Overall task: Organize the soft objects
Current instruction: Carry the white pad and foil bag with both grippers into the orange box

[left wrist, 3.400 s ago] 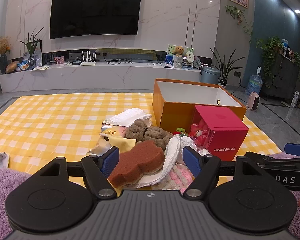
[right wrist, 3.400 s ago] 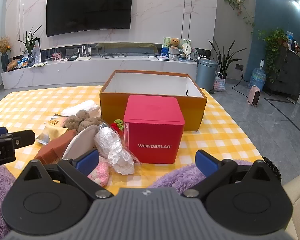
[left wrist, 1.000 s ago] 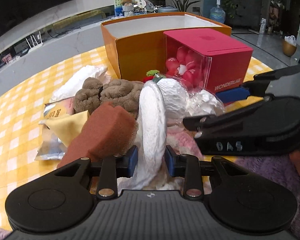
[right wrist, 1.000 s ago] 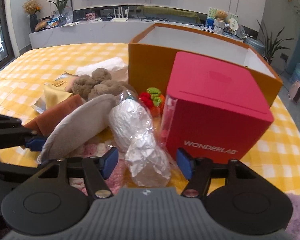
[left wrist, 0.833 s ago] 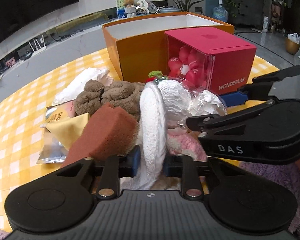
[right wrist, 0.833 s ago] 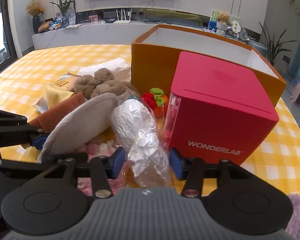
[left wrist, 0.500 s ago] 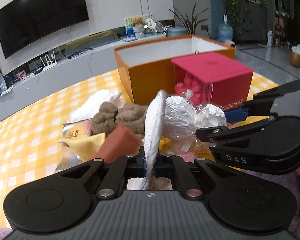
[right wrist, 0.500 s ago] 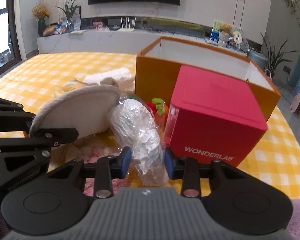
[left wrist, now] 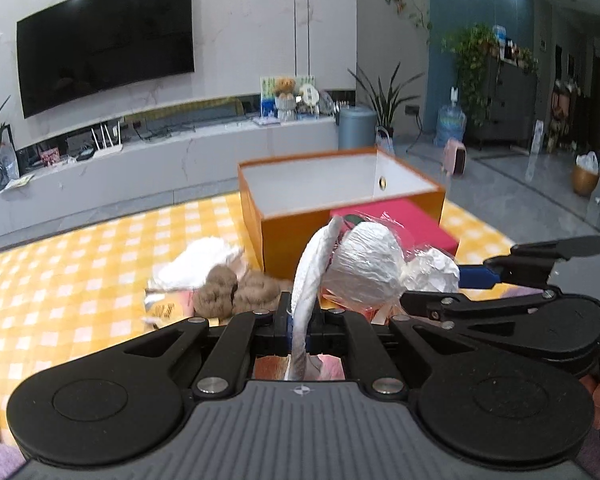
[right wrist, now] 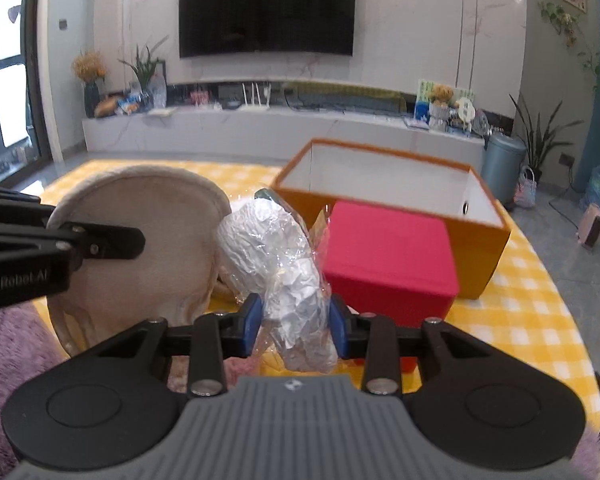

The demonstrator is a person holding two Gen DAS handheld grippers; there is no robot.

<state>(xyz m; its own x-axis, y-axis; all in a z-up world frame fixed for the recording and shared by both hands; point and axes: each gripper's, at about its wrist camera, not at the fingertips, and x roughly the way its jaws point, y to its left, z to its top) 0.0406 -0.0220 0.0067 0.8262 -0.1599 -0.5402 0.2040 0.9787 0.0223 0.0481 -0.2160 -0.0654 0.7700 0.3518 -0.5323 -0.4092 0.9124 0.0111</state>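
Observation:
My left gripper [left wrist: 300, 328] is shut on a flat round beige pad [left wrist: 314, 264], held edge-on and lifted above the yellow checked cloth; the pad's face shows in the right wrist view [right wrist: 156, 236]. My right gripper [right wrist: 296, 322] is shut on a clear bag of crumpled white stuffing [right wrist: 280, 264], also lifted; the bag shows in the left wrist view [left wrist: 364, 268]. An open orange box [left wrist: 284, 240] with a white inside stands ahead, seen also in the right wrist view [right wrist: 480, 240].
A red lidded box [right wrist: 388, 256] stands in front of the orange box. A brown plush [left wrist: 236, 288], a white cloth [left wrist: 200, 258] and a foil packet [left wrist: 160, 304] lie on the cloth at left. Purple fleece [right wrist: 4, 344] lies near me.
Both grippers closed, the left on the round pad and the right on the bag, then lifted them off the pile and up toward the orange box.

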